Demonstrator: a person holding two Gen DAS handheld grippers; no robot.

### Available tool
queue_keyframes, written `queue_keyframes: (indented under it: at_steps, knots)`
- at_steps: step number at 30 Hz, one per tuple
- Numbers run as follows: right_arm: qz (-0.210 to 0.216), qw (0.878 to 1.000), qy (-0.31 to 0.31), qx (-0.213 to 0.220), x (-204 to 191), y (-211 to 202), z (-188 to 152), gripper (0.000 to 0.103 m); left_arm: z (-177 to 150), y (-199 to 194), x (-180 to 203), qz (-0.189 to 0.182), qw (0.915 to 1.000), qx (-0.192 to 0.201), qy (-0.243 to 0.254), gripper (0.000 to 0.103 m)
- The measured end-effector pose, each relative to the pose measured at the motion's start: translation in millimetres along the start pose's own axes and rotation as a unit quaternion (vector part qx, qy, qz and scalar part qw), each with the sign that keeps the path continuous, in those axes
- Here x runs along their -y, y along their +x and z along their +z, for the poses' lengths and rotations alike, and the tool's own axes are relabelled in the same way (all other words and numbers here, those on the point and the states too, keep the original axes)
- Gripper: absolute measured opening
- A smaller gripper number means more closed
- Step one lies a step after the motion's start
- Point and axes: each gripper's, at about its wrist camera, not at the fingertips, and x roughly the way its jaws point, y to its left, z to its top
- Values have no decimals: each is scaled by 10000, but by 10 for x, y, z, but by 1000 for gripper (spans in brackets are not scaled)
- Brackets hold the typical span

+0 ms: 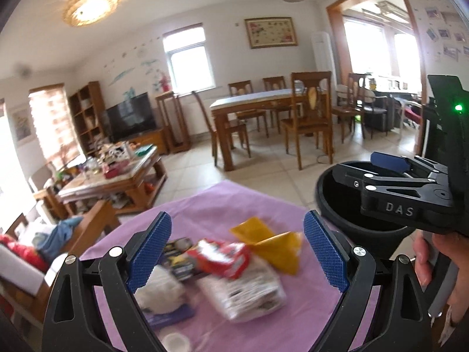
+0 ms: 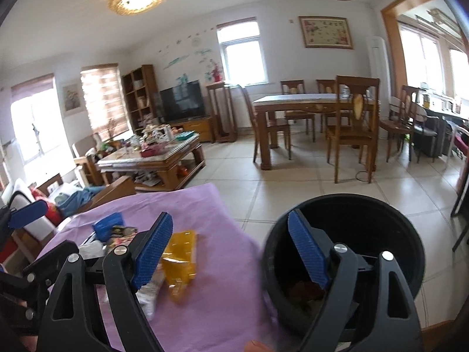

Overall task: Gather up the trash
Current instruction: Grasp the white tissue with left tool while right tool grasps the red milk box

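Observation:
A pile of trash lies on a purple-covered table (image 1: 205,205): a red wrapper (image 1: 222,256), a yellow bag (image 1: 272,243), a clear printed bag (image 1: 249,293), crumpled white paper (image 1: 159,290) and a dark packet (image 1: 176,253). My left gripper (image 1: 237,253) is open above the pile, holding nothing. My right gripper (image 2: 231,252) is open and empty, between the yellow bag (image 2: 178,258) and the black bin (image 2: 366,234); it also shows over the bin (image 1: 337,205) in the left wrist view. The bin holds some trash (image 2: 304,290).
A blue packet (image 2: 108,228) lies at the table's far side. A tape roll (image 1: 176,341) sits at the near edge. Beyond are a cluttered coffee table (image 1: 117,173), a sofa (image 1: 26,258), a dining table with chairs (image 1: 263,108), and tiled floor.

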Motion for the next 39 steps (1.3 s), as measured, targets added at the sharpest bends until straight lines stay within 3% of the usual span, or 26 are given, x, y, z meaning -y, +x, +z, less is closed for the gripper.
queue_keyframes:
  at_steps: [4, 9, 12, 14, 18, 24, 30, 32, 35, 36, 38, 39]
  knots:
    - [178, 9996, -214, -107, -300, 51, -16, 85, -115, -19, -419, 140, 9995, -140, -266, 90]
    - [367, 9974, -528, -340, -649, 149, -102, 85, -491, 171, -1287, 393, 9921, -733, -938, 90]
    - [449, 9957, -630, -509, -799, 243, -158, 85, -684, 284, -1603, 475, 9887, -1024, -982, 90]
    - [547, 9934, -713, -714, -900, 359, -212, 85, -784, 365, -1751, 341, 9869, -1203, -1022, 90]
    - [744, 9874, -928, -1047, -1121, 520, -343, 85, -874, 527, -1861, -7, 9845, -1450, -989, 90]
    - [1027, 9706, -1440, -1634, -1403, 904, -405, 85, -846, 820, -1734, -433, 9828, -1609, -793, 90]
    - [1116, 9551, -1648, -2196, -1444, 1260, -469, 85, -867, 1087, -1551, -527, 9796, -1876, -483, 89]
    - [1119, 9501, -1686, -2373, -1437, 1349, -506, 85, -899, 1164, -1528, -696, 9768, -1965, -493, 65]
    - [1207, 9442, -1692, -2556, -1415, 1416, -557, 84, -899, 1192, -1516, -622, 9780, -1931, -494, 50]
    - [1241, 9433, -1683, -2578, -1409, 1419, -574, 83, -897, 1191, -1513, -652, 9781, -1912, -496, 39]
    - [1286, 9422, -1708, -2579, -1409, 1396, -614, 54, -898, 1190, -1520, -805, 9770, -1884, -591, 30]
    - [1295, 9416, -1714, -2593, -1413, 1389, -630, 50, -905, 1189, -1512, -846, 9766, -1876, -621, 27]
